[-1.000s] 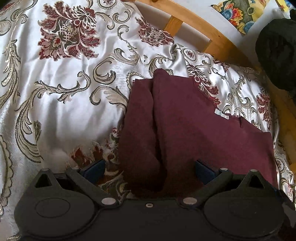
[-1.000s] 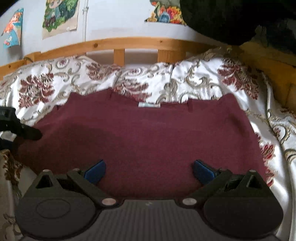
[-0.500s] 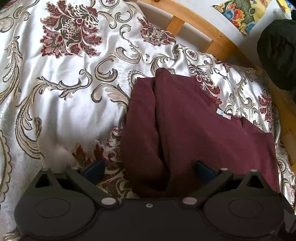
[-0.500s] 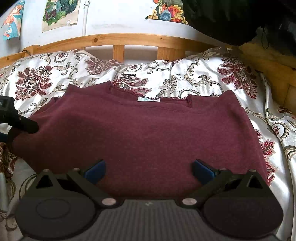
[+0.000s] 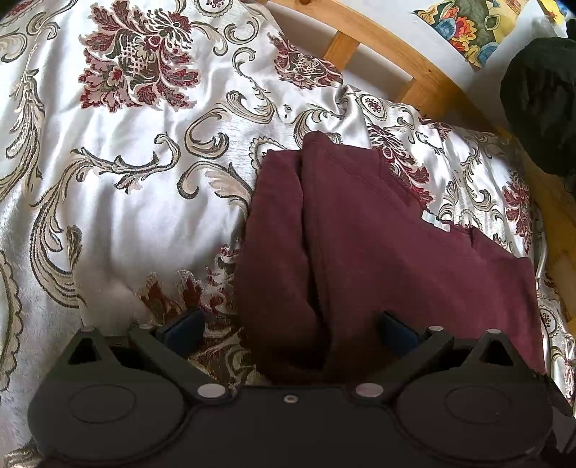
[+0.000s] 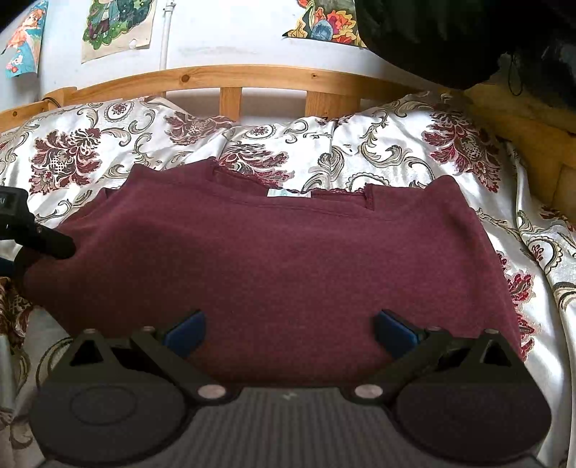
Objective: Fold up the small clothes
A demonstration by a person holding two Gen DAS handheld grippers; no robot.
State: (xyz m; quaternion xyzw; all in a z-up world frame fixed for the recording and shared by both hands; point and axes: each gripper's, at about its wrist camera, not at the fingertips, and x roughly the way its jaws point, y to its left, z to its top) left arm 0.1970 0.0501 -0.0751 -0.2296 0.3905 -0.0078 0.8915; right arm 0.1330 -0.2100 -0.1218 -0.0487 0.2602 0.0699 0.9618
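Observation:
A maroon top (image 6: 280, 259) lies flat on the floral bedspread, neckline and white label (image 6: 288, 193) toward the headboard. In the left wrist view the same top (image 5: 378, 259) shows its left side folded inward in a long ridge. My left gripper (image 5: 289, 329) is open, straddling that folded near-left edge without pinching it. Wide open too is my right gripper (image 6: 289, 331), its blue pads over the top's near hem. One dark finger of the left gripper (image 6: 46, 243) pokes in at the garment's left side in the right wrist view.
A silky bedspread (image 5: 126, 180) with red flowers covers the bed. A wooden slatted headboard (image 6: 230, 97) runs behind it, with posters (image 6: 115, 25) on the wall above. A black bundle (image 6: 468, 36) sits at the upper right, by a wooden side rail (image 6: 532, 144).
Both grippers have drawn back a little toward me, so more of the top and bedspread shows. The top's shape and both open jaws are unchanged.

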